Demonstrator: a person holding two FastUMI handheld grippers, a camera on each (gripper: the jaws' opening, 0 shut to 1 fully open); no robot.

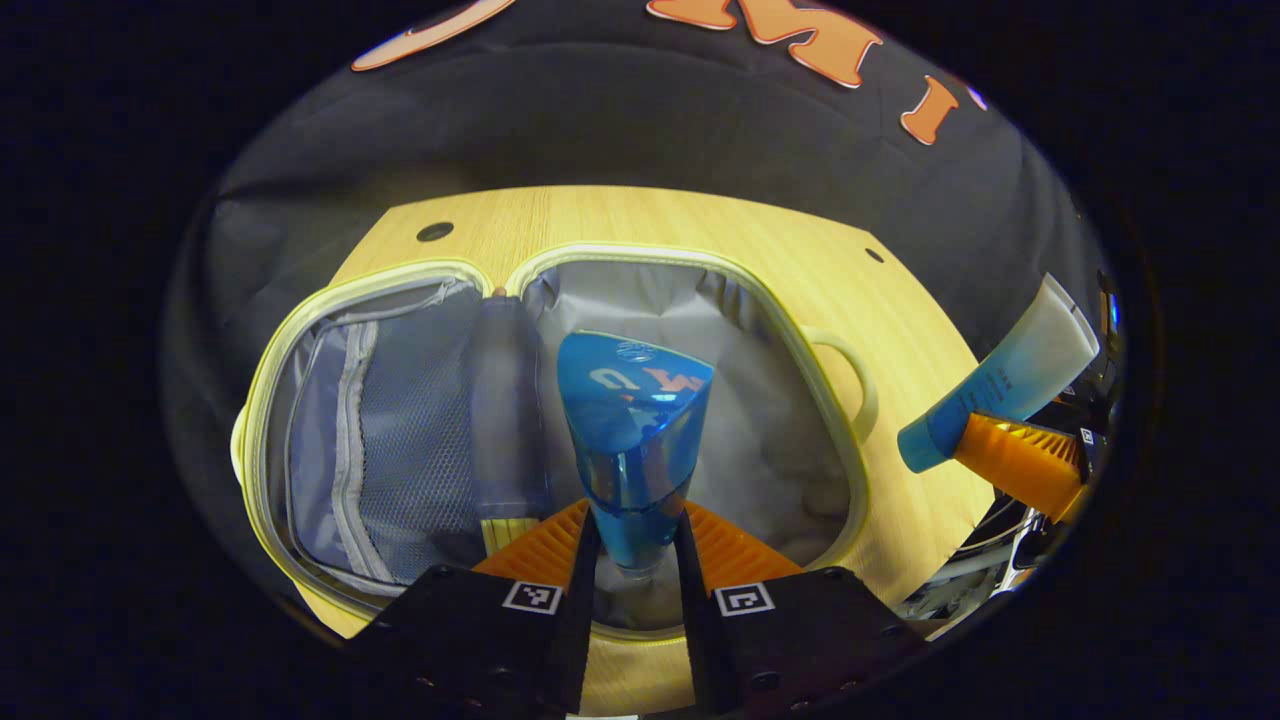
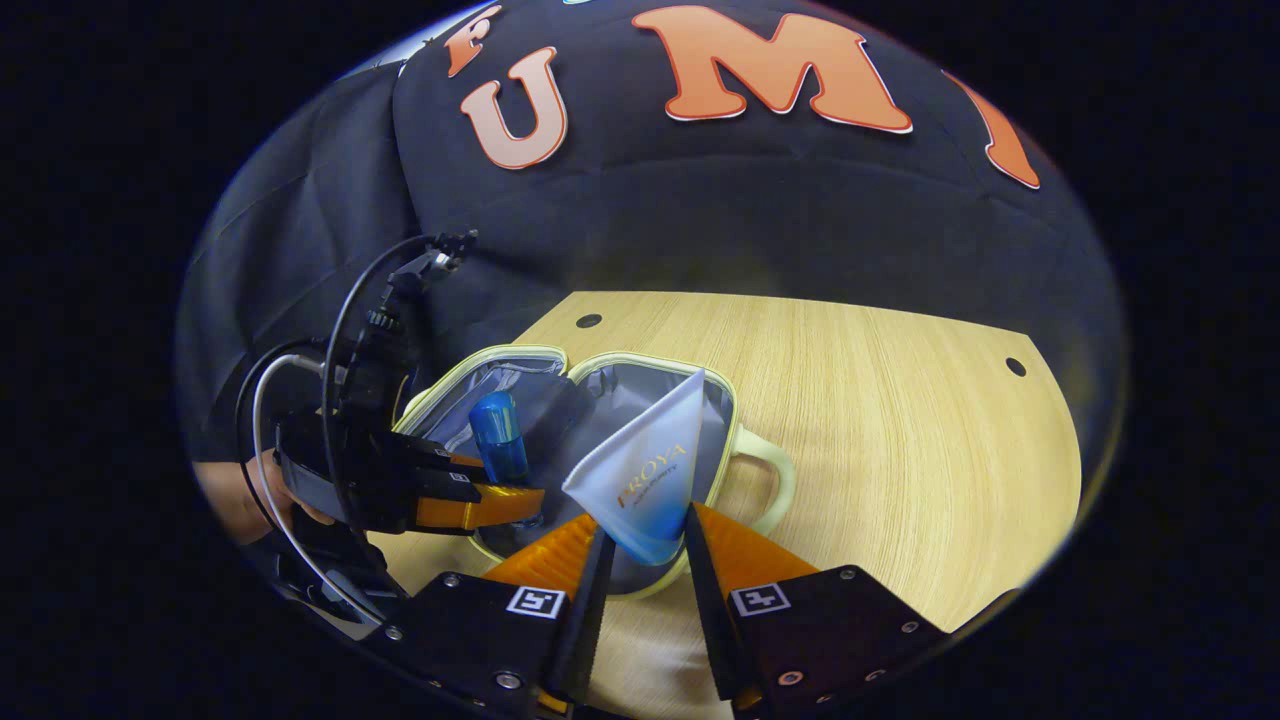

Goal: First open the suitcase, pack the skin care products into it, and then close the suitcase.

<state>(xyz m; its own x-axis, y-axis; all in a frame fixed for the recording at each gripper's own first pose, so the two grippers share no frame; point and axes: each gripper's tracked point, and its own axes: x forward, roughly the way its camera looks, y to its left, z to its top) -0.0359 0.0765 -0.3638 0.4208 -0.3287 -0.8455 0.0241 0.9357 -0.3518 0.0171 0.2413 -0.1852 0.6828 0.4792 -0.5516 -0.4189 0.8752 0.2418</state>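
Left gripper [image 1: 635, 560] jaws pinching blue bottle [image 1: 632, 440], held above open suitcase [image 1: 700, 300] lying flat on bench [image 1: 900, 330]. Right gripper [image 2: 645, 560] jaws pinching white-blue tube [image 2: 645, 480], just off suitcase handle [image 2: 770, 475]. Frosted bottle [image 1: 508, 400] already inside, left of left jaws beside mesh pocket [image 1: 400, 440].
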